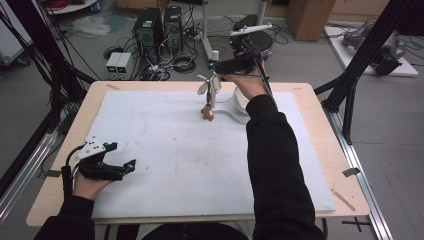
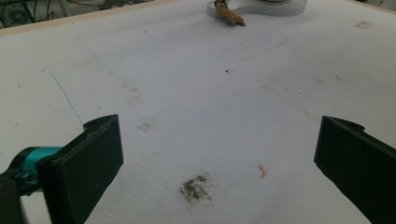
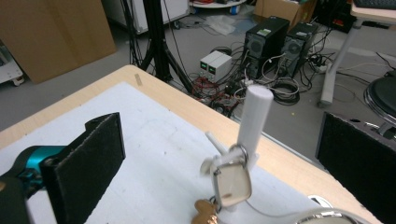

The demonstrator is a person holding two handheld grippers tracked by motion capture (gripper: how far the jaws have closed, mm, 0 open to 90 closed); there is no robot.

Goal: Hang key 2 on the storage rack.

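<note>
A white post stand [image 1: 212,92] with small pegs rises at the far middle of the white mat [image 1: 165,150]. A key bunch [image 1: 207,113] hangs from one peg. In the right gripper view the post [image 3: 254,116] carries a ring with a pale tag [image 3: 232,183] and a brass key [image 3: 204,213] below it. My right gripper [image 1: 214,67] is held level beside the top of the post, and its jaws [image 3: 219,133] are open and apart from the tag. My left gripper [image 1: 123,156] rests open at the near left, over bare mat [image 2: 217,140]. The stand's base [image 2: 280,7] and the key [image 2: 231,18] lie far ahead of it.
The mat covers a wooden table [image 1: 320,130]. A dark smudge [image 2: 196,188] marks the mat by the left gripper. Beyond the far edge stand computer towers [image 1: 160,27], cables, an office chair [image 1: 252,37] and cardboard boxes [image 1: 310,17]. Black frame legs [image 1: 350,85] flank the table.
</note>
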